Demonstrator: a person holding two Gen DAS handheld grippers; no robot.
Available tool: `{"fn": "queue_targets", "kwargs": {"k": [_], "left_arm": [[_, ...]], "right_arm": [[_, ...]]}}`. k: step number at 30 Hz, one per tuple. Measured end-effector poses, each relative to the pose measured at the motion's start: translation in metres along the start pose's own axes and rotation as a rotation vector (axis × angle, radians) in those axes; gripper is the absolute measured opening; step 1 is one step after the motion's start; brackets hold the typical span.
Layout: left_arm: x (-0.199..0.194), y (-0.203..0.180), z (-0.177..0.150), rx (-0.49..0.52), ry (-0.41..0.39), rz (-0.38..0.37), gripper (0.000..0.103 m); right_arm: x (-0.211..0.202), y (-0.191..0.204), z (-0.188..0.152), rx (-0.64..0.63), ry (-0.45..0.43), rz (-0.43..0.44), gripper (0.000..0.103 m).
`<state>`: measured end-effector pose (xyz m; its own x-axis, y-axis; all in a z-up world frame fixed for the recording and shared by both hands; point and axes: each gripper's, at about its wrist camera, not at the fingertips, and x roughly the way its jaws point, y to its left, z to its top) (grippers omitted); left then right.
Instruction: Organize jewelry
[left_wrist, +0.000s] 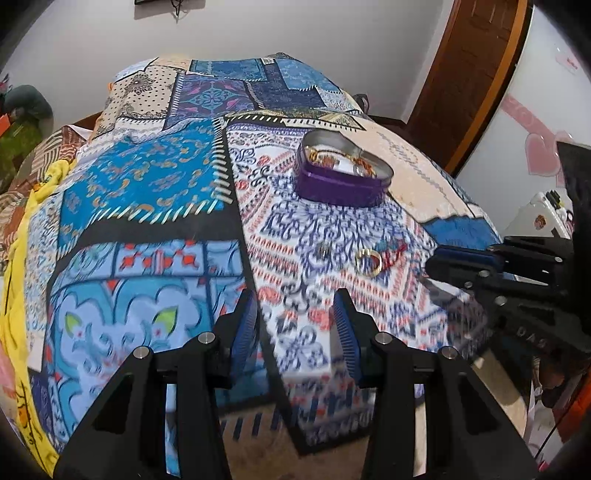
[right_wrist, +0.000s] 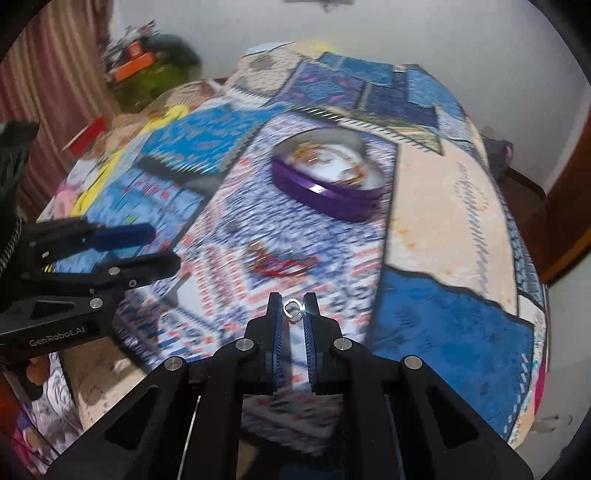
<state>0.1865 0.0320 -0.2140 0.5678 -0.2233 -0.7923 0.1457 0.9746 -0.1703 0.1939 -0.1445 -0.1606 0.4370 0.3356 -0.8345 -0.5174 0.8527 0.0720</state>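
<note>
Right gripper (right_wrist: 294, 308) is pinching a small silver ring (right_wrist: 293, 308), next stop should be the tin

So the silver ring is sitting clenched between the tips of the right jaws, well short of the purple heart-shaped tin (left_wrist: 343, 173) on this side of it, over the patterned bedspread (left_wrist: 155, 173). The tin is already holding some gold pieces. Lying on the bedspread between the held ring and the tin are a gold ring (left_wrist: 368, 261) and a red thread piece (left_wrist: 392, 250), with another small silver bit (left_wrist: 324, 251) beside them. The left gripper (left_wrist: 295, 325) is hovering short of those with its jaws released, holding nothing. I'd guess the next move is carrying the ring over the tin's rim and letting go gently, since it's tiny and could slip.
</note>
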Motion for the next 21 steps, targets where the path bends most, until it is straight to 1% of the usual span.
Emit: {"fn": "queue_targets", "kwargs": {"k": [4, 7, 8, 11, 16, 17, 19, 20, 21], "left_arm": [[0.013, -0.001, 0.013, -0.018, -0.002, -0.024, 0.041], [0.022, -0.005, 0.019, -0.01, 0.005, -0.052, 0.028], [0.024, -0.006, 0.02, -0.003, 0.009, -0.051, 0.026], [0.032, -0.01, 0.023, 0.012, 0.016, -0.05, 0.025], [0.037, -0.008, 0.028, 0.0, 0.01, -0.044, 0.025], [0.037, -0.008, 0.029, -0.003, 0.01, -0.044, 0.018], [0.039, -0.008, 0.03, -0.006, 0.007, -0.037, 0.011], [0.038, -0.007, 0.029, -0.007, 0.005, -0.037, 0.009], [0.038, -0.007, 0.029, -0.007, 0.004, -0.037, 0.009]], "right_arm": [[-0.005, -0.017, 0.005, 0.044, -0.024, -0.026, 0.01], [-0.008, -0.026, 0.006, 0.063, -0.034, -0.037, 0.01], [-0.008, -0.029, 0.006, 0.07, -0.037, -0.038, 0.01], [-0.008, -0.034, 0.006, 0.082, -0.041, -0.038, 0.01], [-0.008, -0.037, 0.006, 0.086, -0.044, -0.047, 0.01], [-0.008, -0.037, 0.006, 0.086, -0.044, -0.047, 0.01], [-0.009, -0.038, 0.008, 0.088, -0.049, -0.047, 0.01], [-0.01, -0.039, 0.008, 0.09, -0.051, -0.046, 0.01], [-0.011, -0.039, 0.009, 0.09, -0.054, -0.045, 0.01]]}}
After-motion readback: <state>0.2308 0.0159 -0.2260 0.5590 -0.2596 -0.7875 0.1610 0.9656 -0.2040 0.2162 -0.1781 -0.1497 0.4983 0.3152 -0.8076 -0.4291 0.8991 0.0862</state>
